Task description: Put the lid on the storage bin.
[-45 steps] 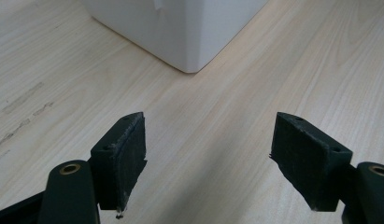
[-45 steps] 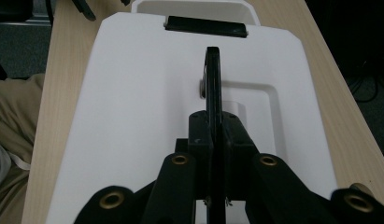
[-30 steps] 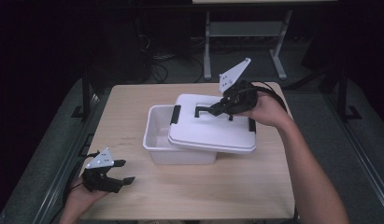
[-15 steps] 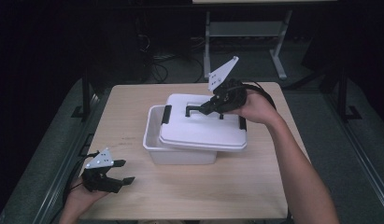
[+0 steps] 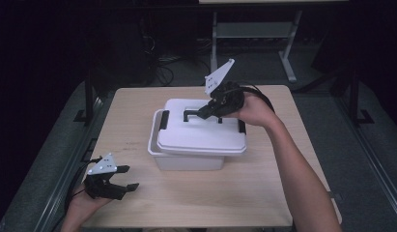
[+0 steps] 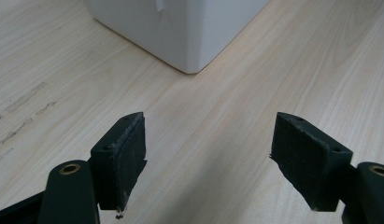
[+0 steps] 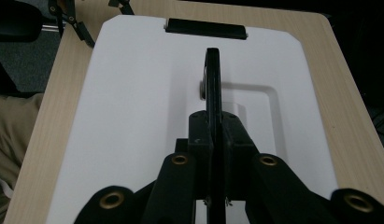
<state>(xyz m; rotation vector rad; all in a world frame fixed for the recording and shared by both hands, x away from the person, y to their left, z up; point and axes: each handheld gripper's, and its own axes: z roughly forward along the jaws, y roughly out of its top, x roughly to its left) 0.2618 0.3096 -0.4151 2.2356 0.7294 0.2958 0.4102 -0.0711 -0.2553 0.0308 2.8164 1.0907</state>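
White plastic storage box standing near the middle of the light wood bench, slightly toward the far side. White lid lying over the box but offset toward the right: left rim of the box and a thin strip of its interior left uncovered at that side. Contents of the box hidden by the lid; cannot tell what is inside. Black latch clips visible at the left and right ends of the lid.

Black carry handle raised upright from a shallow recess in the lid top. Right gripper positioned over the lid, jaws clamped together on the handle; in the right gripper view, handle seen edge-on as a thin black bar running straight out from between the closed jaws, lid spread out beneath, one latch clip at the far edge.

Left gripper held low at the near left corner of the bench, well apart from the box. Jaws standing wide apart, nothing between them; in the left gripper view, bare bench surface between the pads and a lower corner of the box ahead.
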